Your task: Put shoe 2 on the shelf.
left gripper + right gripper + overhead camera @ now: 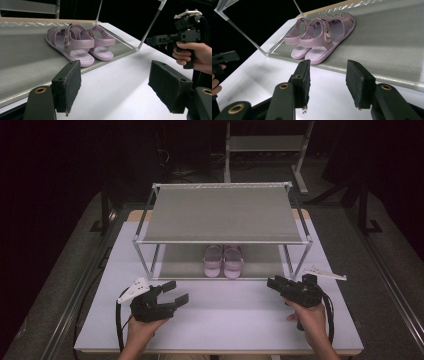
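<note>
Standing on a white table (225,312), a two-tier rack (222,212) holds pink sandals (223,261) side by side on its lower shelf. Near the table's front, the left gripper (176,292) has jaws spread wide, the right gripper (274,282) jaws parted, both empty.

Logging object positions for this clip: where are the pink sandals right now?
In the high view, the pink sandals sit side by side on the rack's lower shelf, near its front edge, about midway between both grippers.
</note>
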The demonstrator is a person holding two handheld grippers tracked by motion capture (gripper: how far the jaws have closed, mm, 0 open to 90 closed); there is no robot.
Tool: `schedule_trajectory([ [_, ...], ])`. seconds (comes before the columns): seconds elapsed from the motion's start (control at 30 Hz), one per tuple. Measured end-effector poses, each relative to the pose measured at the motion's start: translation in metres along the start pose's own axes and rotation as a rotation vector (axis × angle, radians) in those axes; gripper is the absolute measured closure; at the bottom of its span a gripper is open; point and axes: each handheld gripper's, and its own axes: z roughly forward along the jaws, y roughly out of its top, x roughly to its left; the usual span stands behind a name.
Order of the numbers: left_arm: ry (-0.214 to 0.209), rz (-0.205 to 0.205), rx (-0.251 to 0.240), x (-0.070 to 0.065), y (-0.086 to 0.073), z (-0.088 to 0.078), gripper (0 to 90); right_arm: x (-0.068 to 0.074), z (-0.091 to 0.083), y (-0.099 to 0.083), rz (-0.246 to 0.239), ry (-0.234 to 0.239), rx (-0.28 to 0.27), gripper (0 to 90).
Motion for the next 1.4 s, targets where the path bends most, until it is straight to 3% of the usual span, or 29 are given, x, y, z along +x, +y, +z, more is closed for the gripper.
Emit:
schedule_trajectory([
  [1.4,0.001,0.0,-0.003,0.0,0.0,-0.002,25.7,-0.013,-0.037,-0.02,0.002,-0.018,0.018,45.7],
])
